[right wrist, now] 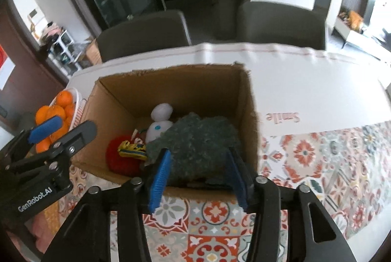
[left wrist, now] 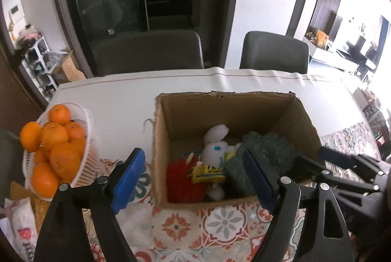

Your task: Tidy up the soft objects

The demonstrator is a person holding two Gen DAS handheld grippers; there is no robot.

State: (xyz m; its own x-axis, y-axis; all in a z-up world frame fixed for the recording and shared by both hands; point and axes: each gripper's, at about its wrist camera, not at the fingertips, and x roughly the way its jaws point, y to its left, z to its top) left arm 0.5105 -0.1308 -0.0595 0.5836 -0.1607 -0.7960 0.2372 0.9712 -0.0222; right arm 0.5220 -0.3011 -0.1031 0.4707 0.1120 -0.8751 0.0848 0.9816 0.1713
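An open cardboard box [left wrist: 220, 113] [right wrist: 176, 88] stands on the table. Inside lie a white plush bunny [left wrist: 215, 147] [right wrist: 158, 126], a red fuzzy ball [left wrist: 180, 183] [right wrist: 119, 159], a small yellow toy [left wrist: 207, 172] [right wrist: 132, 148] and a dark green fuzzy cloth [left wrist: 268, 149] [right wrist: 198, 142]. My left gripper [left wrist: 195, 179] [right wrist: 66, 131] hovers open over the box's near left side with nothing between its fingers. My right gripper [right wrist: 199, 179] is at the box's near wall, its blue pads spread to either side of the green cloth, which rests in the box.
A white basket [left wrist: 81, 107] [right wrist: 78, 95] heaped with oranges [left wrist: 53, 137] stands left of the box. Two grey chairs [left wrist: 149, 51] [left wrist: 273, 51] face the table's far edge. A patterned tablecloth [left wrist: 220, 225] covers the near side. Printed bags [left wrist: 19, 225] lie at the lower left.
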